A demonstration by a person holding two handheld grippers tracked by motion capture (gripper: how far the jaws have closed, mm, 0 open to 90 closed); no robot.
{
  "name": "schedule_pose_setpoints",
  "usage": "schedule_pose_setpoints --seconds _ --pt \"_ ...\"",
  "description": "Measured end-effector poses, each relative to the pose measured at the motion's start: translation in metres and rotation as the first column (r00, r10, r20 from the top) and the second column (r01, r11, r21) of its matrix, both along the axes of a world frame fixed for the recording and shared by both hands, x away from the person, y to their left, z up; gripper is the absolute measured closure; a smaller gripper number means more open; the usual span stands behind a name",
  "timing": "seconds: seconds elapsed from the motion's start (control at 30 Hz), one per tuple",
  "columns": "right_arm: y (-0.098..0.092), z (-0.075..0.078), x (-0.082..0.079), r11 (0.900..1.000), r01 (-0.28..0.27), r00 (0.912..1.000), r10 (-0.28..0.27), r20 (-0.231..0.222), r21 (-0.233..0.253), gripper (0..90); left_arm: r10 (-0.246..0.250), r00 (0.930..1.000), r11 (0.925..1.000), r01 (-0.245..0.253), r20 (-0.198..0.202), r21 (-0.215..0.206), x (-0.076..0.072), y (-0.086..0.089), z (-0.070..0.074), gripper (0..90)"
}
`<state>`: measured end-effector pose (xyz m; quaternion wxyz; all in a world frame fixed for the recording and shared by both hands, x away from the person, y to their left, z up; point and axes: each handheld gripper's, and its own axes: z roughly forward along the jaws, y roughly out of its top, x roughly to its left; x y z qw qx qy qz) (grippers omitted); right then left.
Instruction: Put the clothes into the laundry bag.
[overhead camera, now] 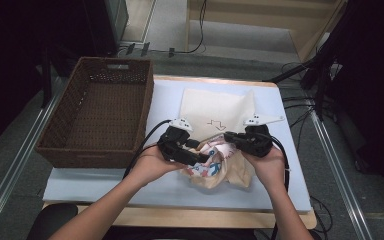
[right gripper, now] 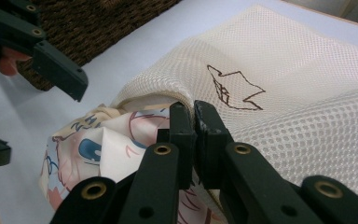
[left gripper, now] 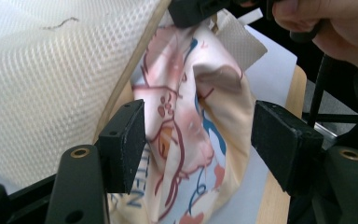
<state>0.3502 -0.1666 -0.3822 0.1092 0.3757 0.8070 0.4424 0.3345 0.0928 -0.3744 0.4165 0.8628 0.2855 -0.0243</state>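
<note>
High view: printed cloth (overhead camera: 212, 165) bunches at the mesh bag (overhead camera: 215, 112) mouth near the bench's front edge. My right gripper (right gripper: 193, 116) pinches the bag rim, probably holding it open; left gripper (left gripper: 198, 140) jaws gape around the cloth.

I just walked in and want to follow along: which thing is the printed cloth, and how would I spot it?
Right of the basket lies a cream mesh bag. The printed cloth bunches at its near edge, between both hands. Unlike the plain bag, it bears pink and blue drawings.
</note>
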Motion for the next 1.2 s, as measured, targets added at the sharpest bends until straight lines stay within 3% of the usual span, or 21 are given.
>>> schedule_pose_setpoints --seconds 0.2,0.4,0.53,0.67,0.83,0.9,1.07,1.2 --pt "-0.001 0.000 0.000 1.000 -0.002 1.0000 0.002 0.003 0.001 88.1 0.003 1.0000 0.9996 -0.003 -0.003 0.028 -0.013 0.016 -0.013 35.9" --pt "0.000 0.000 -0.001 1.000 0.000 1.0000 0.000 0.001 0.003 88.1 0.021 0.9994 0.9996 -0.020 -0.027 0.022 -0.019 0.030 -0.020 35.2" --pt "-0.001 0.000 0.000 1.000 -0.002 1.0000 0.002 -0.003 0.007 88.1 0.055 0.9977 0.9984 -0.055 -0.039 -0.007 -0.025 0.041 -0.030 32.2" --pt "-0.002 -0.001 0.000 1.000 0.001 0.9999 -0.001 -0.011 0.012 88.1 0.050 0.9964 0.9985 -0.051 -0.068 -0.021 -0.021 0.041 -0.037 32.4" --pt "-0.001 -0.001 0.000 1.000 0.000 1.0000 0.000 -0.006 0.010 88.1 0.042 0.9968 0.9990 -0.043 -0.067 -0.015 -0.020 0.043 -0.045 31.6" --pt "-0.001 -0.001 0.000 1.000 0.000 1.0000 0.000 -0.009 0.010 88.0 0.048 0.9952 0.9981 -0.051 -0.085 -0.034 -0.016 0.046 -0.049 31.6" --pt "-0.001 -0.001 0.000 1.000 -0.002 1.0000 0.002 -0.006 0.006 88.0 0.048 0.9940 0.9988 -0.049 -0.099 -0.003 -0.013 0.044 -0.057 31.6" --pt "-0.001 -0.002 0.000 1.000 0.003 0.9999 -0.003 -0.012 0.003 87.9 0.047 0.9931 0.9989 -0.048 -0.108 -0.006 -0.013 0.041 -0.062 31.8"
